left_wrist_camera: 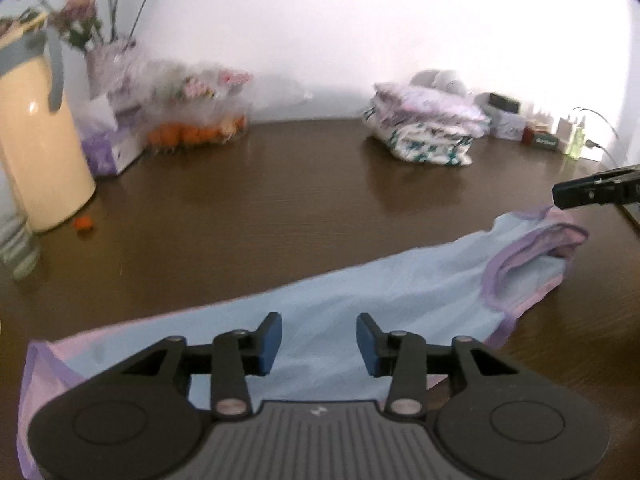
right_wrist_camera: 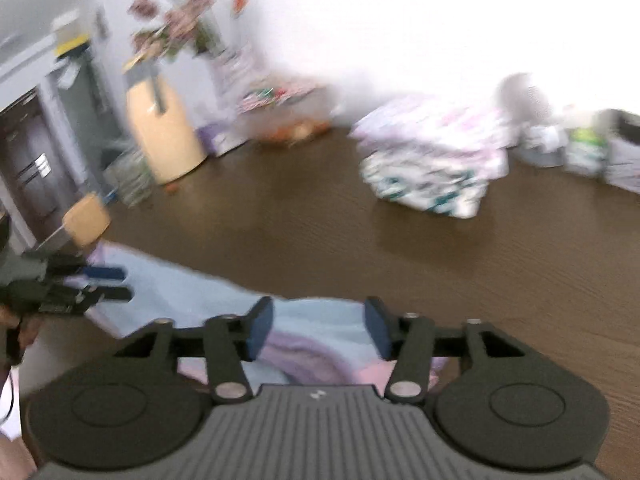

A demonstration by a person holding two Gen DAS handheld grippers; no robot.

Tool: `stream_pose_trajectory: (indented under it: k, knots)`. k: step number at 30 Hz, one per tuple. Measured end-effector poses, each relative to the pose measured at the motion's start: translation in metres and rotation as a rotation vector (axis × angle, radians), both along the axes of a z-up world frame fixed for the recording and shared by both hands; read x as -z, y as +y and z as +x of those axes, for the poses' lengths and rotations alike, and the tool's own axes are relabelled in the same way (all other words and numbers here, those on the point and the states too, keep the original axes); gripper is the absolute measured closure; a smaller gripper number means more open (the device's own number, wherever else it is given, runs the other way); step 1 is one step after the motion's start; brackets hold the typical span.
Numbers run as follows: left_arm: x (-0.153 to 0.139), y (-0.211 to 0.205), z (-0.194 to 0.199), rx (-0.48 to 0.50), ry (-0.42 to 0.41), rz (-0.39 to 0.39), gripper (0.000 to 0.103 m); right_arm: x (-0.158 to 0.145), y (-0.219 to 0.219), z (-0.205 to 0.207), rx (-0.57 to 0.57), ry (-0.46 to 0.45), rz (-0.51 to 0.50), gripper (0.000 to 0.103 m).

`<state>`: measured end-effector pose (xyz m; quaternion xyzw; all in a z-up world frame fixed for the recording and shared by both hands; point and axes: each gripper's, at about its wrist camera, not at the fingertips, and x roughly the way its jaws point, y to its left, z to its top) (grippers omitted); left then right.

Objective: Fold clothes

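Both claws, left claw (left_wrist_camera: 318, 344) and right claw (right_wrist_camera: 319, 328), are hovering wide apart, gripping nothing, over a light-blue garment (left_wrist_camera: 360, 292) lying flat across the brown surface (left_wrist_camera: 280, 208). Grabbing one layer only could be dragging it crooked.

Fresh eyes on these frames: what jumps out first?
The pale blue garment with lilac trim, stretched across the dark wooden table under both open tools: left hand-held gripper, right hand-held gripper. Behind it, a stack of folded clothes near the wall, and a cream flask far left.
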<state>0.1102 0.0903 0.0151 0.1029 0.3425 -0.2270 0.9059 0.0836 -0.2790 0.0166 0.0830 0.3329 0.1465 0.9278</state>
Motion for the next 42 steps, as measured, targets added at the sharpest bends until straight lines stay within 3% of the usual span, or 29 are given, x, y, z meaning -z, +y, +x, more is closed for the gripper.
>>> stream_pose_trajectory:
  k: [4,5,8,12,17,18,21,25,35,38,42]
  knots:
    - [-0.007,-0.02,-0.005,0.054,-0.011,0.004,0.066,0.012,-0.029,-0.007,0.151,0.098,0.03,0.046]
    - [-0.007,-0.026,-0.006,0.072,-0.006,0.003,0.067,0.018,-0.034,-0.008,0.166,0.122,0.064,0.046]
    - [-0.006,-0.048,-0.005,0.133,0.006,0.005,0.084,0.033,-0.044,-0.007,0.2,0.182,0.156,0.046]
    - [0.001,-0.076,0.0,0.182,0.021,0.032,0.088,0.047,-0.044,0.0,0.211,0.22,0.244,0.046]
    - [0.023,-0.095,0.005,0.209,0.065,0.069,0.094,0.055,-0.036,0.0,0.228,0.219,0.297,0.062]
    - [0.024,-0.096,0.004,0.211,0.057,0.07,0.095,0.056,-0.034,0.001,0.23,0.218,0.303,0.069]
    - [0.025,-0.096,0.006,0.209,0.06,0.064,0.095,0.058,-0.029,0.002,0.237,0.212,0.311,0.076]
    - [0.024,-0.095,0.005,0.203,0.063,0.055,0.093,0.058,-0.029,0.003,0.251,0.209,0.32,0.092]
    - [0.005,-0.059,-0.003,0.166,0.02,0.011,0.091,0.023,-0.034,0.003,0.272,0.122,0.185,0.093]
    - [0.007,-0.051,0.001,0.175,0.033,-0.004,0.091,0.006,-0.031,0.005,0.265,0.087,0.097,0.093]
    - [0.011,-0.057,0.007,0.237,0.047,-0.035,0.091,-0.021,0.006,0.012,0.165,0.029,-0.076,0.093]
